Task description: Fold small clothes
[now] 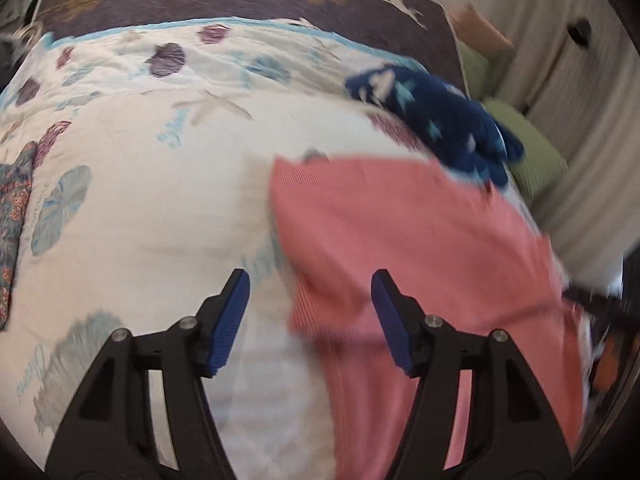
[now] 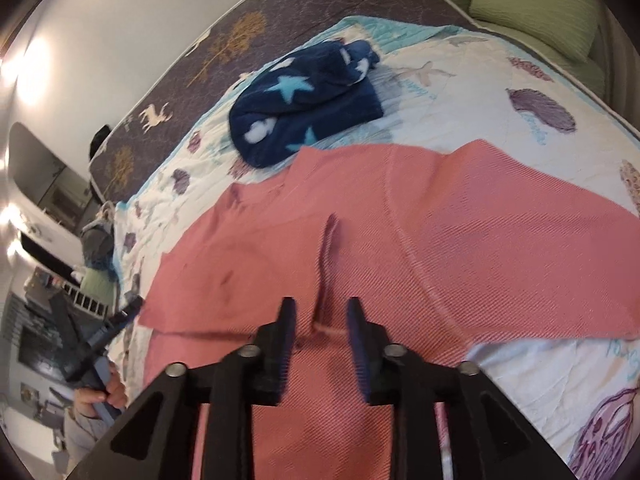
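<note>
A white shell-print quilt (image 2: 500,92) covers the bed, and a pink ribbed garment (image 2: 460,240) lies spread across it with a navy star-print fleece (image 2: 308,100) bunched at its far edge. The left gripper (image 1: 310,284) hovers wide open over the garment's edge, gripping nothing — the right gripper (image 2: 320,308), partly open, straddles a raised pink crease without pinching it.

Pink garments: one (image 2: 400,240)
Navy star-print fleece items: one (image 2: 308,100)
Green pillows: two (image 2: 536,16)
Shell-print quilts: one (image 1: 140,200)
Grippers: two (image 1: 310,280)
</note>
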`<move>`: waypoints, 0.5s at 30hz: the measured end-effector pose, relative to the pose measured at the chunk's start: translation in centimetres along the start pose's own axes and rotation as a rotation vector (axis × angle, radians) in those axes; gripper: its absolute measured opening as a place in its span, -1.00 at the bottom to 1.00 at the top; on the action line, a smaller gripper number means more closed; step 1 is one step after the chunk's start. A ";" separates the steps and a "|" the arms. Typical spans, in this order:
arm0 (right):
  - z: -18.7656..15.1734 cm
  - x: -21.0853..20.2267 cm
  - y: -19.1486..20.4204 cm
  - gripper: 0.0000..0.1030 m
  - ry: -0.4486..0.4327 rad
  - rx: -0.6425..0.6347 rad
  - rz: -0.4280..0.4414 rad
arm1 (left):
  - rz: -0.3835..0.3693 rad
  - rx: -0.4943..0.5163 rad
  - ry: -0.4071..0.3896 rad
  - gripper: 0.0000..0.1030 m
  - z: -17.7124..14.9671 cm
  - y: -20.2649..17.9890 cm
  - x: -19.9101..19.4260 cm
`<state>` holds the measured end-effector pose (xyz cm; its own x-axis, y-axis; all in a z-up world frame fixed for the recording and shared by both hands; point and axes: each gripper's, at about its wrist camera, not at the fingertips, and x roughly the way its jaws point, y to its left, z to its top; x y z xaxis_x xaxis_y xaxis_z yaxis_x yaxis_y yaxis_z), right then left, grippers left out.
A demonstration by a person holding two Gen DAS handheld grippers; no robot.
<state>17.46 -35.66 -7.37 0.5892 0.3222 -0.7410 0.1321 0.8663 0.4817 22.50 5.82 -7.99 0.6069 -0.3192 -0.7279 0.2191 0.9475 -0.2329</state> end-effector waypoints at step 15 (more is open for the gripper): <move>1.7 2.4 2.7 -0.94 -0.026 0.001 0.057 | 0.347 0.051 -0.041 -0.25 -1.1 0.3 0.0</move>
<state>20.63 -33.20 -7.08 0.6161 0.3613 -0.6999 0.0980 0.8465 0.5233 21.71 6.11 -8.80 0.6821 0.0204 -0.7310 0.0314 0.9979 0.0572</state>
